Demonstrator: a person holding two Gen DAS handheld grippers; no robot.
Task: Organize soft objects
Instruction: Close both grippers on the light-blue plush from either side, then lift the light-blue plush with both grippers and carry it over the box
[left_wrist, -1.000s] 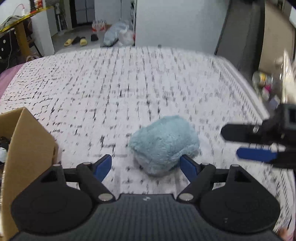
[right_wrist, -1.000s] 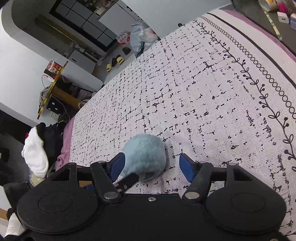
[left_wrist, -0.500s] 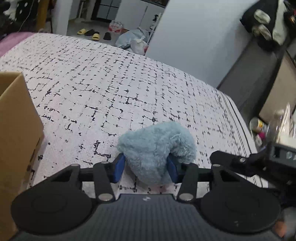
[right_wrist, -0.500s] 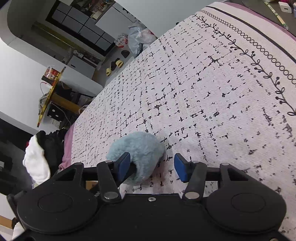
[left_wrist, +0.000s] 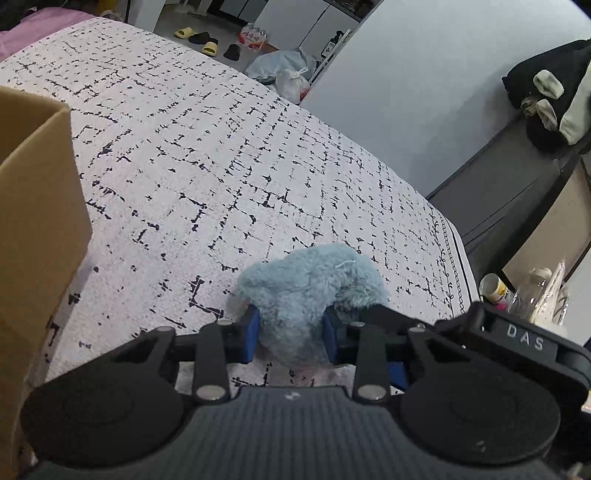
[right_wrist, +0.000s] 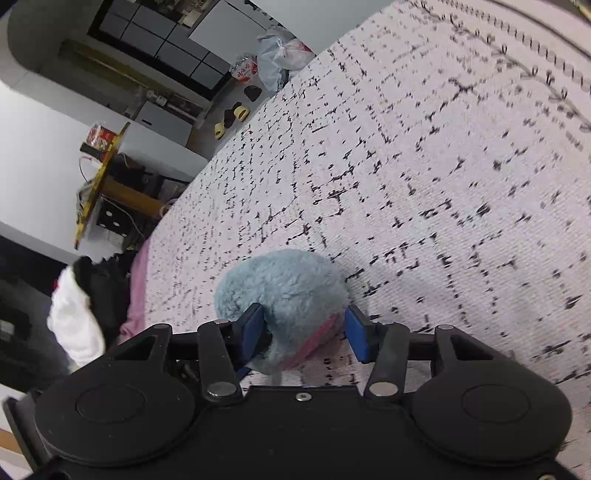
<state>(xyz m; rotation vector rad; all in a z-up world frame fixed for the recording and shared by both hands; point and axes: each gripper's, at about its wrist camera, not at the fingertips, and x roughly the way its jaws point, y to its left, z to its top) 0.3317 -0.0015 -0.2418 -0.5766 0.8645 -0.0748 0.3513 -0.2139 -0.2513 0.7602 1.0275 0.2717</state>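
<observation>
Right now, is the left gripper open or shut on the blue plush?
Shut on it: the left gripper has both blue pads pressed into the blue plush, pinching its lower part narrow.
</observation>
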